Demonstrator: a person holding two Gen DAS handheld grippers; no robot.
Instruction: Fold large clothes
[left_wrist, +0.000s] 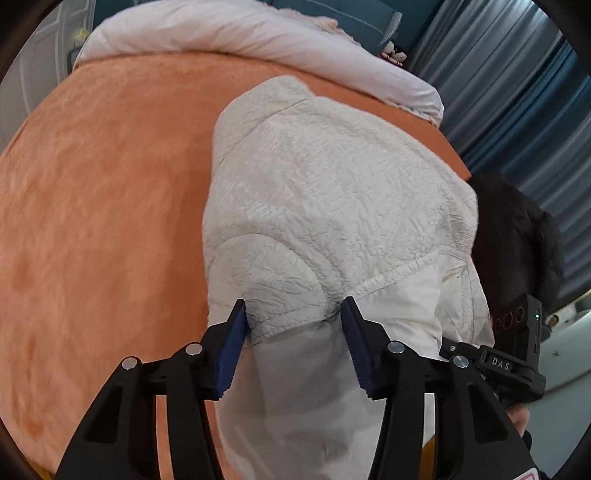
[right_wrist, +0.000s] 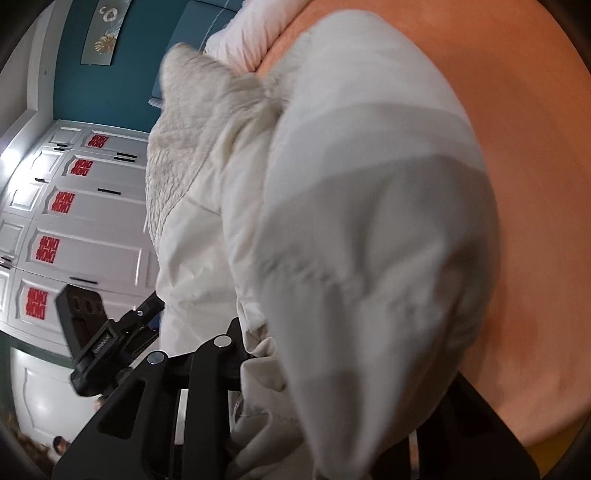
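A cream-white padded jacket (left_wrist: 332, 192) with a textured outer side and smooth lining hangs over the orange bed cover (left_wrist: 103, 192). My left gripper (left_wrist: 293, 314) has its blue pads (left_wrist: 232, 343) spread, with a fold of the jacket's edge bunched between them; a grip does not show. In the right wrist view the jacket (right_wrist: 351, 221) drapes over my right gripper (right_wrist: 314, 369) and hides its fingertips. Only its black left finger arm (right_wrist: 207, 369) shows, pressed against the cloth.
A white duvet (left_wrist: 258, 40) lies at the head of the bed. Blue curtains (left_wrist: 517, 110) hang at the right. A white wardrobe with red stickers (right_wrist: 74, 221) stands beside the bed. The other gripper's black camera mount (right_wrist: 88, 332) shows at left.
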